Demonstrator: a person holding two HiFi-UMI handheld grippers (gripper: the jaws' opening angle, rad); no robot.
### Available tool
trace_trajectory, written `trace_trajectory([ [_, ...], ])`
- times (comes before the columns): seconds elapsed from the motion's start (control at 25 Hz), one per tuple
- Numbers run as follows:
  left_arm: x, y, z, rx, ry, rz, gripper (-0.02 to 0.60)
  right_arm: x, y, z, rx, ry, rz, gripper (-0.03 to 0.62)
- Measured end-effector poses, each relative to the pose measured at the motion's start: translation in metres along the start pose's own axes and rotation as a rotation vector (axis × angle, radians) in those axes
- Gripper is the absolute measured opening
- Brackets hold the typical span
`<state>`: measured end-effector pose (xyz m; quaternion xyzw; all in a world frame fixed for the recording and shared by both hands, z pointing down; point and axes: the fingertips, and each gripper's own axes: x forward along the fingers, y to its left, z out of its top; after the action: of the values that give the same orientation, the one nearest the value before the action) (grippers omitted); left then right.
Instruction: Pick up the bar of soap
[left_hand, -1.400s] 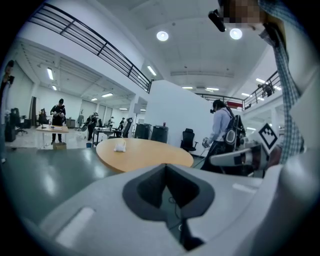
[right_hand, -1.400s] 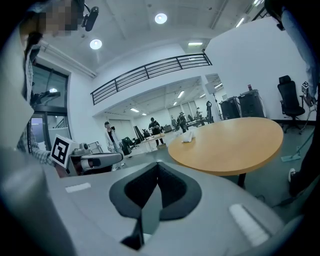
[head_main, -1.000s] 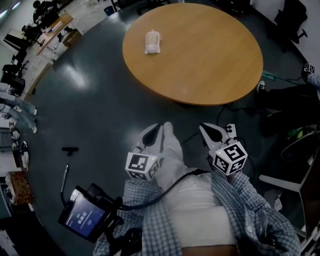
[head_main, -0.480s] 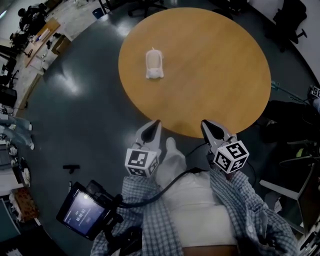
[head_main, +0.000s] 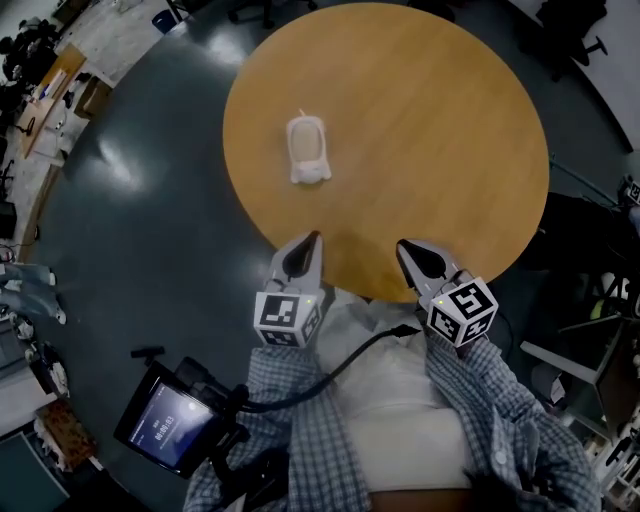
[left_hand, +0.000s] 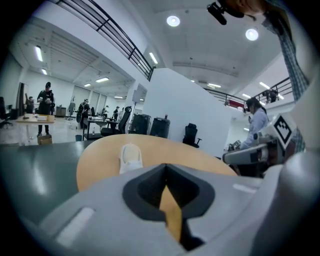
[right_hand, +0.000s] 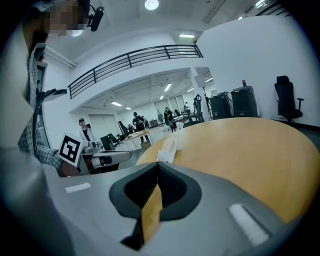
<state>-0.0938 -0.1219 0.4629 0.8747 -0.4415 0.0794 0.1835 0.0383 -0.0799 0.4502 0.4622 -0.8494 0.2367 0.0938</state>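
Note:
The bar of soap (head_main: 308, 148) is a whitish oblong lump lying on the left part of the round wooden table (head_main: 450, 120). It also shows ahead in the left gripper view as a pale soap bar (left_hand: 130, 157), and left of centre in the right gripper view as the same soap (right_hand: 168, 149). My left gripper (head_main: 309, 240) is shut and empty, its tip just over the table's near edge, well short of the soap. My right gripper (head_main: 405, 246) is also shut on nothing, beside it at the same edge. Both sets of jaws meet in the left gripper (left_hand: 166, 167) and right gripper (right_hand: 158, 166) views.
A handheld device with a lit screen (head_main: 165, 430) hangs at lower left, joined by a black cable (head_main: 340, 368). Dark floor surrounds the table. Office chairs (left_hand: 190, 135) and standing people (left_hand: 45, 97) are far behind the table; desks clutter the upper left corner (head_main: 40, 80).
The table and soap have come closer and lower in the head view. Both grippers, formerly over the floor, now reach the table's near edge. Their jaws stay shut.

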Motion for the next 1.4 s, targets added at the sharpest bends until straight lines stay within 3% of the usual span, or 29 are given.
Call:
trace_trajectory([
  [0.24, 0.043, 0.018, 0.008, -0.011, -0.001, 0.061, -0.002, 0.007, -0.027, -0.002, 0.019, 0.044, -0.01, 0.003],
  [0.48, 0.073, 0.059, 0.028, 0.026, 0.01, 0.128, -0.002, 0.029, -0.032, 0.012, 0.025, 0.058, -0.004, 0.003],
  [0.72, 0.104, 0.078, 0.031, 0.032, 0.066, 0.223, 0.004, 0.02, -0.052, 0.025, 0.033, 0.054, -0.018, 0.003],
  [1.04, 0.141, 0.099, 0.013, 0.058, 0.191, 0.316, 0.15, 0.031, -0.09, 0.019, 0.079, 0.075, -0.021, 0.003],
  [1.24, 0.148, 0.108, 0.004, 0.139, 0.25, 0.349, 0.212, 0.041, -0.093, 0.021, 0.089, 0.08, 0.004, 0.003],
  [1.4, 0.153, 0.114, -0.002, 0.152, 0.285, 0.375, 0.253, 0.046, -0.095, 0.02, 0.098, 0.085, 0.016, 0.003],
])
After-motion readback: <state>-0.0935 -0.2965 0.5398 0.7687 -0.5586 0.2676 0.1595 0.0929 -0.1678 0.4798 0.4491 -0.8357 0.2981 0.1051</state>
